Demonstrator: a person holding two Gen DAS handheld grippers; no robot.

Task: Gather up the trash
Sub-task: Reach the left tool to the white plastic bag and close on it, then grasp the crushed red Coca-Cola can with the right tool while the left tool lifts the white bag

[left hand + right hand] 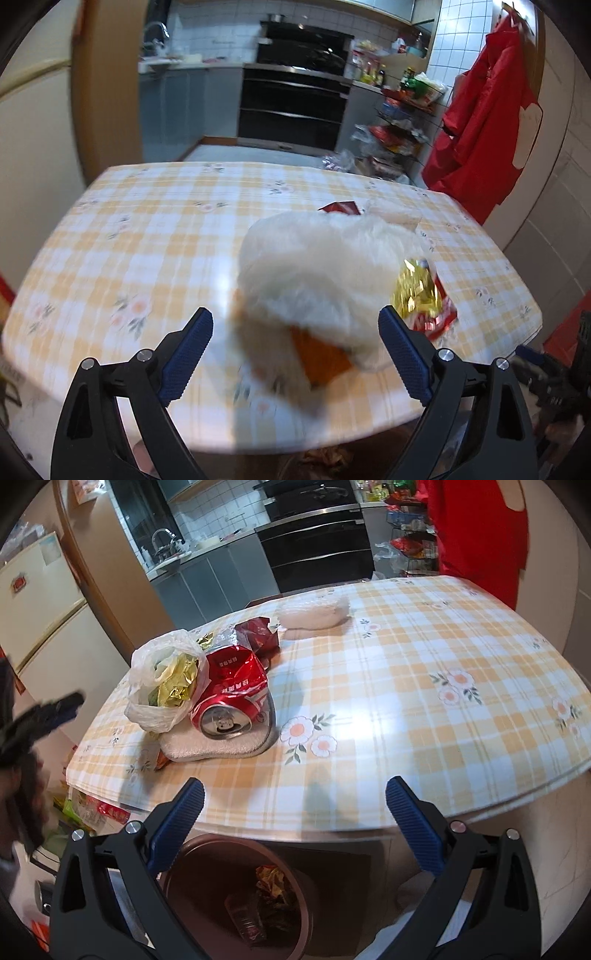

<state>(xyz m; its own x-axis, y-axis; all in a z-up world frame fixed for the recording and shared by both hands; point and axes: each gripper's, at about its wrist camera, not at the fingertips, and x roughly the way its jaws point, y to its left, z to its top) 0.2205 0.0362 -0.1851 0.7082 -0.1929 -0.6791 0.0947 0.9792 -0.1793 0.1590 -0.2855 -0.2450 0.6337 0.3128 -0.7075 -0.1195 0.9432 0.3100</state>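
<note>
Both hand-held grippers spread wide, gripping nothing. Left hand-held gripper [295,350] hovers at bench [147,229] edge, blurry white plastic bag [314,266] right ahead, gold wrapper [417,291] beside it. Right hand-held gripper [295,825] sits over bench [406,701] edge. Crushed red can [232,698] lies on white pad [218,747], touching plastic bag [162,686] stuffed with wrappers. Trash bin [236,893] below bench edge, some trash inside.

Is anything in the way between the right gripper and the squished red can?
Nothing visible is. The right gripper is open over the table's near edge, and only bare checked tablecloth lies between it and the crushed red can. A plastic bag leans against the can's left side.
</note>
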